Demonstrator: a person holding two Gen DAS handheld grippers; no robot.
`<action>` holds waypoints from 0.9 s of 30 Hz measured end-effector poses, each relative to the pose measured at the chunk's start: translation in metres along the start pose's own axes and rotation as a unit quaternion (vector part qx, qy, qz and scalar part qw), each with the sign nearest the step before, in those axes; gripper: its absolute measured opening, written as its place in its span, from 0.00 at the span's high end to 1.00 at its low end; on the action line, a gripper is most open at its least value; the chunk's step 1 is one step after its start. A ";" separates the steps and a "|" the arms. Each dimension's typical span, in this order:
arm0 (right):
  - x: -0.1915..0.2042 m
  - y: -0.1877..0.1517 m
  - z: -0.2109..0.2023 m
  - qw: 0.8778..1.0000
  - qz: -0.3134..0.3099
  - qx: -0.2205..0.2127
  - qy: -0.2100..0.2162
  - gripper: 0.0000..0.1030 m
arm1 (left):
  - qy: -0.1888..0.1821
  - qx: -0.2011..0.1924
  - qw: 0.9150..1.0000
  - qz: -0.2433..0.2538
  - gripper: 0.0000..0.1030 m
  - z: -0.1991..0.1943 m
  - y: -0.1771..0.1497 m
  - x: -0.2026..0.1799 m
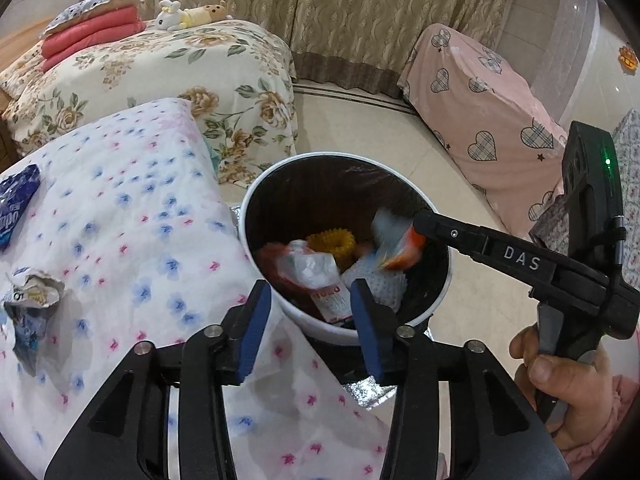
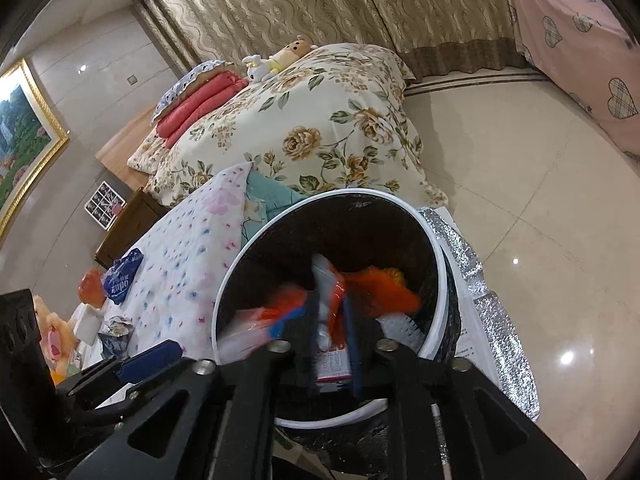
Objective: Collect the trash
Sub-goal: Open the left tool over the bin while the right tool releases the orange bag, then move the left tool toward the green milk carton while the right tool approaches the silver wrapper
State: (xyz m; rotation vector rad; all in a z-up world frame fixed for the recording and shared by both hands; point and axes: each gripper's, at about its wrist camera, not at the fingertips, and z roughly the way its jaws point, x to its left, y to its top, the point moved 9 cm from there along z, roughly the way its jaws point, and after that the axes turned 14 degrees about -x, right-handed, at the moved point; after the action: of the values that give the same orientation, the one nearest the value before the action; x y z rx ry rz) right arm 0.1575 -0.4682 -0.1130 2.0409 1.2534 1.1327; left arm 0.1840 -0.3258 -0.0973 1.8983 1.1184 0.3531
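A white trash bin [image 1: 256,200] with a black liner stands beside the bed. My left gripper [image 1: 312,320] hangs over its near rim, blue pads apart with nothing between them. Just below it a blurred white and red wrapper [image 1: 308,268] lies in the bin. My right gripper [image 1: 420,229] reaches in from the right, over a blurred orange and white wrapper [image 1: 396,246]. In the right wrist view that wrapper [image 2: 328,300] shows blurred between my right gripper's [image 2: 332,344] parted fingers, above the bin [image 2: 440,264]. A crumpled wrapper [image 1: 32,296] and a blue pack [image 1: 16,204] lie on the dotted bedspread.
The bin also holds a yellow ring [image 1: 331,242] and white foam netting [image 1: 380,284]. A floral quilt [image 1: 160,72] covers the bed behind. Pink heart-patterned cloth [image 1: 480,112] drapes furniture at right. A silver foil mat [image 2: 492,320] lies under the bin on the tiled floor [image 2: 520,184].
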 end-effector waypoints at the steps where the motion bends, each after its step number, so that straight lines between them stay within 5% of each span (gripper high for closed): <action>1: 0.001 0.000 -0.001 1.000 0.001 -0.002 0.002 0.60 | 0.001 -0.001 1.000 -0.002 0.56 -0.001 0.000 0.001; 9: 0.013 -0.004 -0.007 1.000 0.004 -0.007 0.010 0.36 | 0.016 -0.019 0.999 -0.022 0.50 -0.028 -0.009 0.017; 27: 0.109 -0.045 -0.009 0.996 -0.039 0.024 0.080 0.26 | 0.097 -0.054 0.987 -0.114 0.49 -0.110 -0.051 0.117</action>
State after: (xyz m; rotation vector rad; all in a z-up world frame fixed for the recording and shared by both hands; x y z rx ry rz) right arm 0.1542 -0.3507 -0.0982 1.9488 1.4381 1.2615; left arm 0.1525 -0.1604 -0.0958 1.6465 1.4021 0.4673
